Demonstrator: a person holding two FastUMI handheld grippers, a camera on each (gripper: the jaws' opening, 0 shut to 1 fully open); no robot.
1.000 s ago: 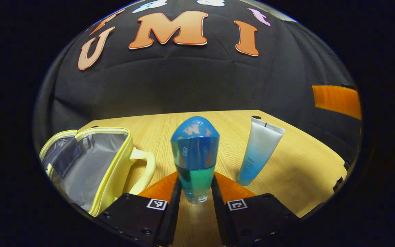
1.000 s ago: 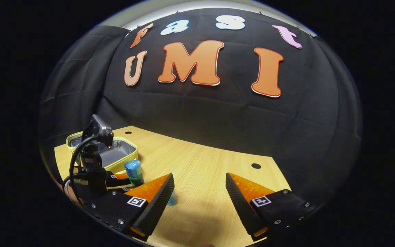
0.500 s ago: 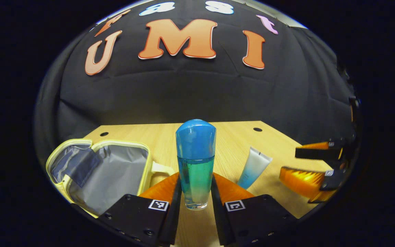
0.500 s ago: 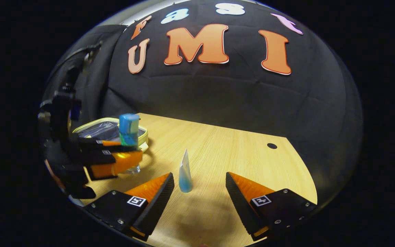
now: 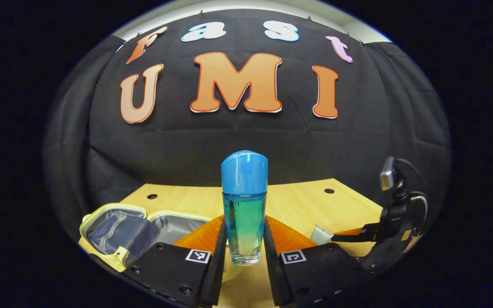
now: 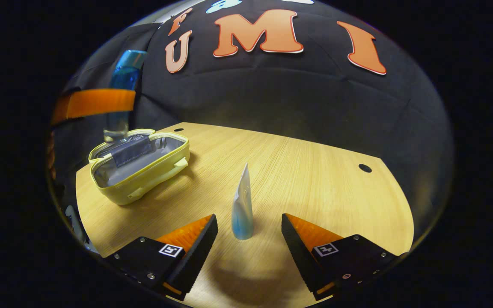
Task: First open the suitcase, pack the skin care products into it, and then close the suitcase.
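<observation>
Left gripper (image 5: 243, 256) clenched on bottle (image 5: 244, 205), lower centre. Should lower upright into open suitcase (image 6: 139, 164), lower left. Right gripper (image 6: 249, 239) released, straddling tube (image 6: 242, 209).

**Lighting and image quality, both gripper views**

Overhead light brightens the wooden table (image 6: 315, 171); the cloth wall stays dim. A soft shadow pools at 6 o'clock beneath the tube (image 6: 242, 205). Glare marks the bottle (image 5: 245, 205) cap. Fisheye bending grows toward the rims, where the far gripper (image 5: 394, 214) softens at 3 o'clock.
</observation>
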